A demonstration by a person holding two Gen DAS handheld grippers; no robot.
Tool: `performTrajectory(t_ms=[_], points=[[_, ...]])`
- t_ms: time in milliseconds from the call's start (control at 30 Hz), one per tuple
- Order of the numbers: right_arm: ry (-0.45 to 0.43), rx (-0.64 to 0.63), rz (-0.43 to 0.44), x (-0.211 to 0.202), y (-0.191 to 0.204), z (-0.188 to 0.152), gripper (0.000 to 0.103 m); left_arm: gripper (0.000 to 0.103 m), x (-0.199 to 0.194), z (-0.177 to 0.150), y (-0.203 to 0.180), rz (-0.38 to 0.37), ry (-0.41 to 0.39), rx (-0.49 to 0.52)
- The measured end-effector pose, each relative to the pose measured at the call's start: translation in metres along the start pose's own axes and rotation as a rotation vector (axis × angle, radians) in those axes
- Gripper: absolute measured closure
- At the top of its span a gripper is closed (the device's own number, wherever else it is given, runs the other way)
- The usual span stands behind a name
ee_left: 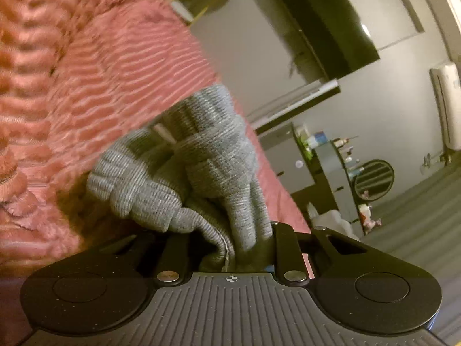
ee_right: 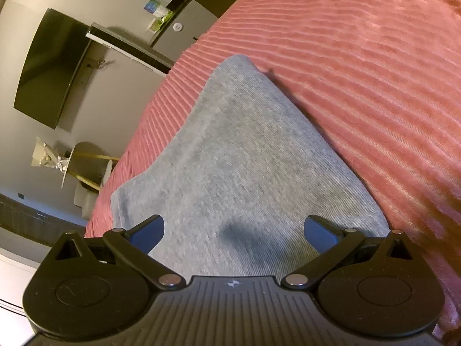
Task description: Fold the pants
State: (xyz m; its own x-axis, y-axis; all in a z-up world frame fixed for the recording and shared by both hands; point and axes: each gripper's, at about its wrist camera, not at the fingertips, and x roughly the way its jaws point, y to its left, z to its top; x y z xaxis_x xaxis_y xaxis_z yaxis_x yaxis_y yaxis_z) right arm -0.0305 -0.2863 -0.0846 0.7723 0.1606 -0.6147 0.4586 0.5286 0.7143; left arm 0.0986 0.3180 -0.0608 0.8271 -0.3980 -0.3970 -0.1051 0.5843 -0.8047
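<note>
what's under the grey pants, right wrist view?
The grey pants lie on the pink ribbed bedspread, which shows on both sides. Whatever is directly beneath the fabric is covered.

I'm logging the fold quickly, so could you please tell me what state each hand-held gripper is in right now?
Left hand-held gripper: closed on a bunched fold of the grey pants.
Right hand-held gripper: open, holding nothing, over the flat grey pants.
</note>
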Motion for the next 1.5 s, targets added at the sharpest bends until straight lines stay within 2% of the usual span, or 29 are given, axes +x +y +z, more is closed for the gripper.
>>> performTrajectory(t_ms=[100, 200, 267, 300, 400, 500, 533, 567, 633, 700, 733, 767, 800, 833, 867, 933, 1000, 1033, 1133, 1233, 1300, 1333, 1400, 1433, 1500], points=[[-0.042, 0.026, 0.006, -0.011, -0.004, 0.001, 0.0, 0.081, -0.006, -0.006, -0.037, 0.025, -0.023, 0.123], [-0.093, 0.094, 0.033, -0.026, -0.015, 0.003, 0.0, 0.081, -0.012, -0.017, -0.085, 0.002, -0.037, 0.25], [-0.135, 0.146, 0.064, -0.038, -0.023, 0.003, 0.0, 0.081, -0.014, -0.028, -0.121, -0.048, -0.038, 0.311], [-0.157, 0.165, 0.077, -0.044, -0.027, 0.003, 0.0, 0.081, -0.013, -0.038, -0.145, -0.097, -0.03, 0.356], [-0.235, 0.191, 0.108, -0.062, -0.034, 0.001, 0.0, 0.081, -0.003, -0.081, -0.214, -0.214, 0.021, 0.52], [-0.281, 0.184, 0.127, -0.074, -0.036, 0.0, 0.0, 0.078, 0.024, -0.149, -0.272, -0.304, 0.154, 0.706], [-0.293, 0.184, 0.129, -0.077, -0.038, 0.0, 0.0, 0.075, 0.038, -0.179, -0.284, -0.312, 0.224, 0.77], [-0.301, 0.188, 0.135, -0.079, -0.04, 0.0, 0.0, 0.068, 0.051, -0.201, -0.289, -0.307, 0.281, 0.804], [-0.311, 0.218, 0.151, -0.083, -0.048, -0.001, 0.0, 0.041, 0.085, -0.249, -0.284, -0.265, 0.413, 0.833], [-0.306, 0.24, 0.163, -0.083, -0.056, -0.003, 0.0, 0.04, 0.119, -0.29, -0.265, -0.148, 0.572, 0.876], [-0.29, 0.248, 0.171, -0.081, -0.059, -0.002, 0.0, 0.045, 0.131, -0.304, -0.253, -0.076, 0.644, 0.9], [-0.278, 0.248, 0.175, -0.077, -0.057, -0.001, 0.0, 0.045, 0.131, -0.307, -0.247, -0.068, 0.662, 0.906], [-0.263, 0.244, 0.185, -0.074, -0.058, 0.0, 0.0, 0.039, 0.122, -0.299, -0.244, -0.102, 0.637, 0.897], [-0.247, 0.239, 0.192, -0.071, -0.057, 0.001, 0.0, 0.025, 0.116, -0.288, -0.244, -0.125, 0.637, 0.871], [-0.228, 0.231, 0.201, -0.068, -0.056, 0.002, 0.0, 0.019, 0.11, -0.273, -0.244, -0.142, 0.635, 0.826], [-0.187, 0.205, 0.213, -0.059, -0.052, 0.004, 0.0, 0.009, 0.088, -0.242, -0.24, -0.184, 0.571, 0.721], [-0.16, 0.176, 0.203, -0.052, -0.044, 0.005, 0.0, 0.006, 0.072, -0.217, -0.236, -0.197, 0.501, 0.667], [-0.141, 0.157, 0.198, -0.047, -0.041, 0.006, 0.0, 0.005, 0.067, -0.208, -0.228, -0.176, 0.472, 0.658], [-0.073, 0.138, 0.156, -0.034, -0.033, 0.006, 0.0, 0.005, 0.063, -0.192, -0.194, -0.029, 0.424, 0.642], [-0.049, 0.178, 0.159, -0.025, -0.036, 0.008, 0.0, 0.006, 0.07, -0.19, -0.162, 0.108, 0.449, 0.52], [-0.057, 0.192, 0.172, -0.024, -0.039, 0.01, 0.001, 0.006, 0.073, -0.184, -0.153, 0.109, 0.477, 0.435], [-0.065, 0.19, 0.169, -0.024, -0.039, 0.009, 0.003, 0.005, 0.072, -0.182, -0.152, 0.098, 0.472, 0.42], [-0.075, 0.163, 0.139, -0.022, -0.034, 0.011, 0.019, 0.005, 0.071, -0.183, -0.154, 0.079, 0.47, 0.424], [-0.08, 0.144, 0.123, -0.022, -0.032, 0.01, 0.023, 0.005, 0.071, -0.183, -0.153, 0.083, 0.471, 0.427], [-0.094, 0.107, 0.101, -0.025, -0.028, 0.008, 0.04, 0.005, 0.072, -0.184, -0.15, 0.087, 0.474, 0.431]])
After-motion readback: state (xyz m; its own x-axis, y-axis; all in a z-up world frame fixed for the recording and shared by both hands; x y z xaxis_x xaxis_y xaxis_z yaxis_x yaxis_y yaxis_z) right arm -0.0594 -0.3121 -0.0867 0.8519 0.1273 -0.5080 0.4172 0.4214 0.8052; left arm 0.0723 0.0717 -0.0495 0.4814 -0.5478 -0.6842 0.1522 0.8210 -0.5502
